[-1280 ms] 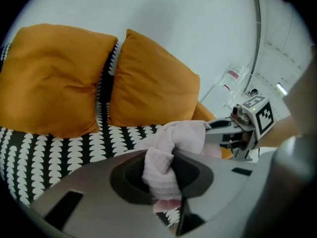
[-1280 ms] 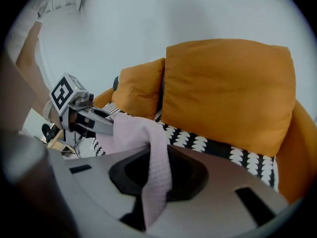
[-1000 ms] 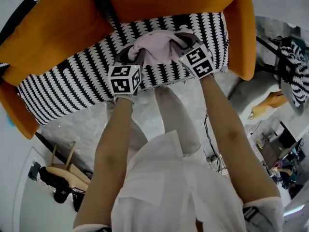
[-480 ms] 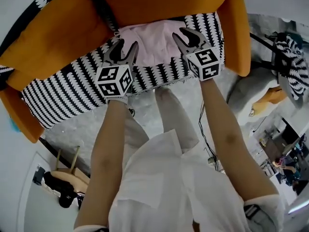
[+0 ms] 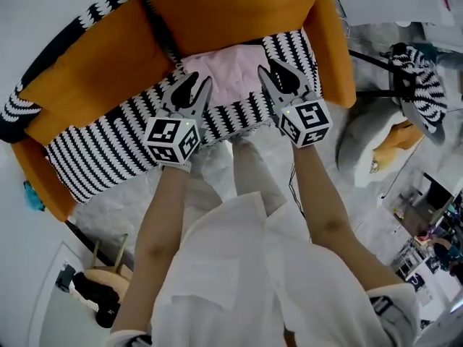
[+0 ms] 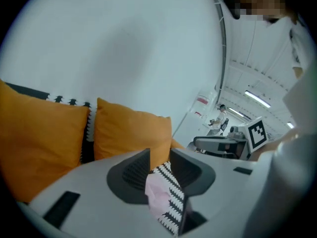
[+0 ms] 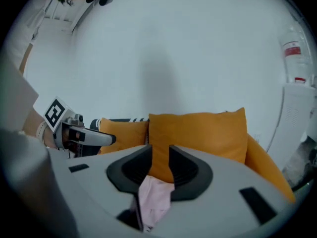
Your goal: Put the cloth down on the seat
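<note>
The pink cloth lies spread on the black-and-white patterned seat of an orange sofa, close to the back cushions. My left gripper hovers at the cloth's near left edge and my right gripper at its near right edge. Neither touches the cloth. Both sets of jaws are closing with nothing pressed between them. In the left gripper view the left gripper shows the cloth and seat pattern through its gap. In the right gripper view the right gripper frames the cloth below.
Two orange back cushions stand behind the cloth, and an orange armrest lies to its right. A striped bundle on a stand and a grey heap sit on the floor at right. A small wooden stool is at lower left.
Both grippers held the bunched cloth a second ago. They have let go, the cloth now lies flat on the seat, and the grippers have drawn back toward the seat's front edge.
</note>
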A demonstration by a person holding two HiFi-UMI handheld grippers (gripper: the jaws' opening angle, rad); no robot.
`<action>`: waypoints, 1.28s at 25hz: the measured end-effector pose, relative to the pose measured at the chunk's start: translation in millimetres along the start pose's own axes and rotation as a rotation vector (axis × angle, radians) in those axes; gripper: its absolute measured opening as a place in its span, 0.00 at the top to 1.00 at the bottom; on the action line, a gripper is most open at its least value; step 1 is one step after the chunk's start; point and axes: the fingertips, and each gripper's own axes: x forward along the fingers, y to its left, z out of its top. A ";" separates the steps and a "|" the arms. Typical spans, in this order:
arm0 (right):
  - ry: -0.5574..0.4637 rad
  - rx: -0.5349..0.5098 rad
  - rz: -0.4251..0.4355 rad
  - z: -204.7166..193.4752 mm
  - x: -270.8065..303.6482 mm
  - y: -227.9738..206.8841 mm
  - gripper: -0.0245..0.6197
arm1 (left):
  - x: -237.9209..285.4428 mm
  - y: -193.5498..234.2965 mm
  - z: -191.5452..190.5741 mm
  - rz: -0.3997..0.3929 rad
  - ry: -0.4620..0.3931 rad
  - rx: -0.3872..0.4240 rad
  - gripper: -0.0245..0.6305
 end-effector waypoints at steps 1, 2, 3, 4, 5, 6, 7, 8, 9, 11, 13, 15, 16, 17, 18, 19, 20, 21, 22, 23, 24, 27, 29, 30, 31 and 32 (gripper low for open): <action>-0.029 0.002 -0.009 14.8 -10.7 3.0 0.79 | -7.4 -8.8 12.4 -0.029 -0.009 0.020 0.75; -0.056 0.001 -0.018 29.3 -21.7 6.1 0.80 | -15.6 -16.9 25.1 -0.057 -0.015 0.043 0.76; -0.081 -0.003 -0.025 43.4 -32.7 9.5 0.81 | -24.8 -23.9 38.1 -0.080 -0.023 0.068 0.77; -0.105 -0.008 -0.032 57.0 -43.5 13.2 0.82 | -34.9 -29.9 51.9 -0.097 -0.033 0.095 0.78; -0.131 -0.014 -0.037 70.5 -54.1 17.2 0.82 | -45.4 -35.3 66.5 -0.109 -0.047 0.120 0.78; -0.155 -0.020 -0.040 83.4 -64.6 21.8 0.82 | -56.4 -40.7 81.0 -0.118 -0.063 0.143 0.78; -0.177 -0.027 -0.043 95.4 -75.3 27.8 0.82 | -68.4 -46.3 94.5 -0.126 -0.080 0.164 0.79; -0.197 -0.033 -0.048 106.9 -85.8 35.3 0.82 | -81.2 -52.1 106.8 -0.135 -0.096 0.184 0.79; -0.218 -0.040 -0.054 118.6 -95.5 43.7 0.82 | -94.0 -57.5 118.5 -0.145 -0.113 0.207 0.79; -0.262 -0.052 -0.066 141.8 -112.0 60.2 0.83 | -117.0 -67.8 140.4 -0.166 -0.146 0.253 0.80; -0.305 -0.062 -0.070 162.0 -125.9 74.8 0.85 | -136.6 -78.0 159.4 -0.185 -0.182 0.278 0.80; -0.339 -0.079 -0.072 178.7 -139.8 86.0 0.86 | -152.9 -89.7 174.6 -0.202 -0.220 0.284 0.81; -0.352 -0.089 -0.076 185.2 -147.6 90.8 0.88 | -160.8 -96.0 180.1 -0.208 -0.237 0.285 0.81; -0.363 -0.098 -0.081 191.2 -155.3 95.1 0.90 | -168.6 -101.9 185.1 -0.214 -0.253 0.287 0.81; -0.376 -0.102 -0.085 196.9 -162.5 99.0 0.91 | -176.0 -106.8 190.2 -0.219 -0.268 0.288 0.82; -0.391 -0.100 -0.087 202.3 -168.9 102.4 0.93 | -182.3 -110.9 195.4 -0.224 -0.282 0.291 0.84; -0.407 -0.096 -0.087 207.7 -174.5 105.1 0.95 | -187.2 -114.4 200.7 -0.231 -0.294 0.297 0.87; -0.421 -0.092 -0.087 212.6 -179.3 107.3 0.95 | -191.1 -117.5 205.8 -0.238 -0.305 0.306 0.90; -0.433 -0.089 -0.087 216.4 -183.5 109.7 0.95 | -194.7 -120.0 210.3 -0.242 -0.313 0.317 0.92; -0.441 -0.088 -0.089 218.9 -187.2 112.6 0.95 | -198.7 -121.8 214.1 -0.244 -0.322 0.330 0.93; -0.448 -0.093 -0.097 221.1 -190.4 115.6 0.95 | -203.1 -122.8 217.9 -0.243 -0.331 0.342 0.93; -0.456 -0.134 -0.143 228.8 -197.6 120.0 0.95 | -213.6 -123.4 230.2 -0.233 -0.364 0.369 0.93; -0.461 -0.149 -0.161 235.0 -201.5 120.2 0.95 | -217.0 -123.9 236.3 -0.228 -0.373 0.372 0.93; -0.466 -0.148 -0.164 238.5 -203.3 120.0 0.95 | -217.8 -124.1 238.3 -0.227 -0.372 0.371 0.93; -0.470 -0.144 -0.165 241.9 -205.1 119.7 0.95 | -218.4 -124.1 239.8 -0.226 -0.369 0.370 0.93; -0.474 -0.142 -0.165 245.0 -206.7 119.7 0.95 | -219.1 -123.6 241.3 -0.224 -0.366 0.368 0.93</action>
